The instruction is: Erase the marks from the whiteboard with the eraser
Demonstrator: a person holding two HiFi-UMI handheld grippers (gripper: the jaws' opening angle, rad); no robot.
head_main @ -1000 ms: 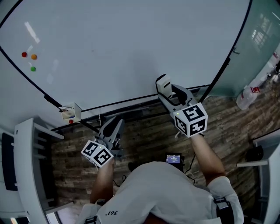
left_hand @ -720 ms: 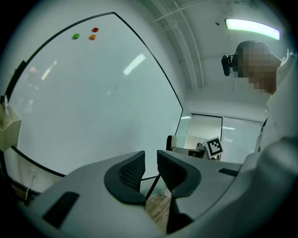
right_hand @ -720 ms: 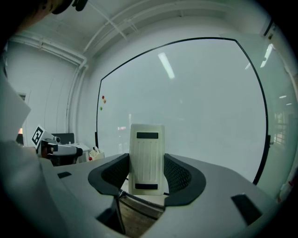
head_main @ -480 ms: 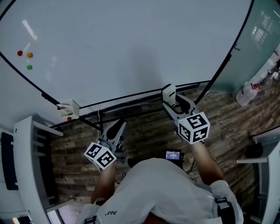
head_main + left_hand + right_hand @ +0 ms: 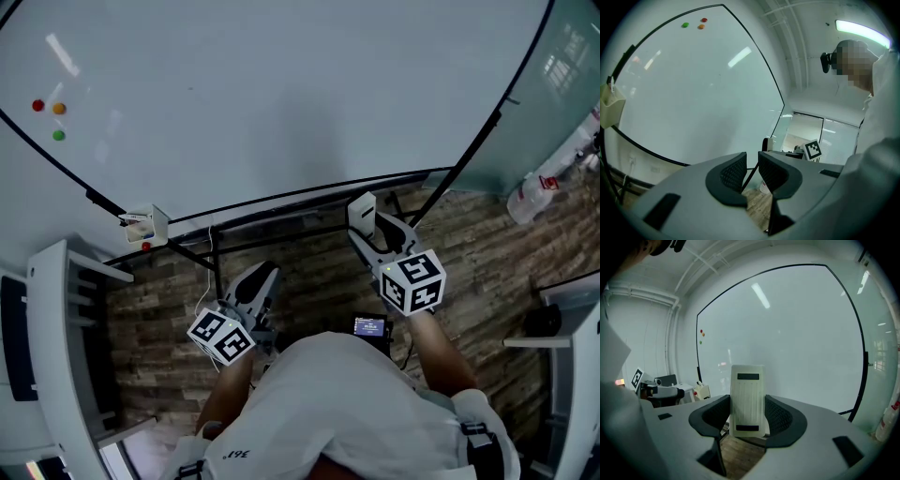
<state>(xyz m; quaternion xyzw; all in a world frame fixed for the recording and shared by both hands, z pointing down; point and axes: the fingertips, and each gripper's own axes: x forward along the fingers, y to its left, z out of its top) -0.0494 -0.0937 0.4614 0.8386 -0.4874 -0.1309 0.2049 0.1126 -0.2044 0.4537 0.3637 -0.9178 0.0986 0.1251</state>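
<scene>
Eraser: white oblong plastic eraser with two dark strips [image 5: 748, 399], upright in the right gripper [image 5: 749, 417], held clear of the board and below its bottom rail in the head view.
Right gripper: jaws clamped on the eraser's long edges at its lower half; the upper half stands free.
Left gripper [image 5: 751, 169]: jaws drawn to a narrow slit with nothing between them, low over the brown wood-plank floor [image 5: 319, 272].
Board: large glossy black-framed whiteboard [image 5: 281, 84]. No pen marks can be made out. Three small red, orange and green dots [image 5: 58, 109] sit at its far left.
Handling, judged: light, with a stiff and smooth shell, likely to slip or twist under sideways drag. Not fragile.
Hold, judged: the long edges are the right place, and a grip nearer mid-length would resist tilting.
Risk, judged: firm pressure could lever it out of the pads.
</scene>
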